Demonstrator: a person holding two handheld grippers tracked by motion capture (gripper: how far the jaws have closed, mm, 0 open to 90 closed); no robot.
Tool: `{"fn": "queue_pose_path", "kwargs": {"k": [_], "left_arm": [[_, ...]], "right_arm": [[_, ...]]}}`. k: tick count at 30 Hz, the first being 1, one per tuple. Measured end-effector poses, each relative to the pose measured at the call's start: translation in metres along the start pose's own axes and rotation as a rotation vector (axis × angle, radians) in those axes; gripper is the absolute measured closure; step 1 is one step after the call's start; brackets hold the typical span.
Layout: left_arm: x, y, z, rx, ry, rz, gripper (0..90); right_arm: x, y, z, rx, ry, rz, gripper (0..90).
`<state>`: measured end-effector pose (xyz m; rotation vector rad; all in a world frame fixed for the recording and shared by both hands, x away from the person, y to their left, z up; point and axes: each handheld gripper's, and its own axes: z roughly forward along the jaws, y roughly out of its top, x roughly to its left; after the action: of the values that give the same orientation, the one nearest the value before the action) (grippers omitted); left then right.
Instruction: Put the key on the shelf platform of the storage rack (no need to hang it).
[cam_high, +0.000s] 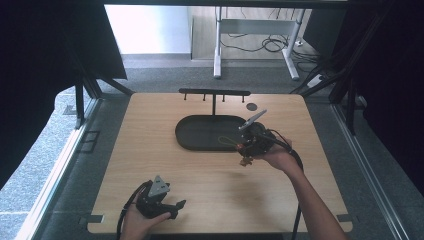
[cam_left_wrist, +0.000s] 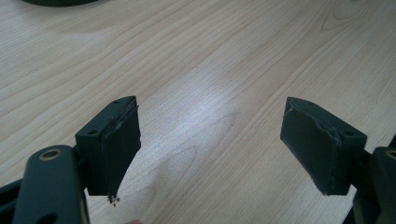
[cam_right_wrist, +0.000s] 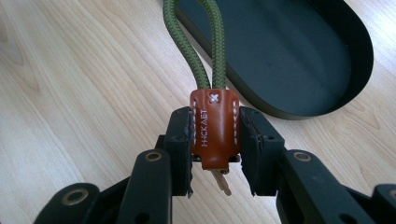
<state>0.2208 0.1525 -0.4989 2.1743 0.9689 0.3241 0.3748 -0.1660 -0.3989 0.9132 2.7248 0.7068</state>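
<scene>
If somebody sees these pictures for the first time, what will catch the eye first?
Most striking is the brown leather tag with a green cord loop, clamped in the right gripper just beside the dark oval tray at mid-table. Behind the tray stands a black hook rack. The left gripper is open over bare wood near the front edge.

A tan leather tab (cam_right_wrist: 215, 128) with white stitching, olive-green braided cord (cam_right_wrist: 212, 44) and dark oval tray (cam_right_wrist: 299, 56) are noted on light woodgrain table (cam_right_wrist: 84, 84).
</scene>
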Motion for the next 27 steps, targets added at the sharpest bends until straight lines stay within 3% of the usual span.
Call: {"fn": "queue_pose_path", "kwargs": {"k": [27], "left_arm": [[-0.001,0.0,0.001,-0.001,-0.002,0.009,20.8]], "right_arm": [[-0.015,0.036,0.016,-0.006,-0.008,0.037,67.0]]}}
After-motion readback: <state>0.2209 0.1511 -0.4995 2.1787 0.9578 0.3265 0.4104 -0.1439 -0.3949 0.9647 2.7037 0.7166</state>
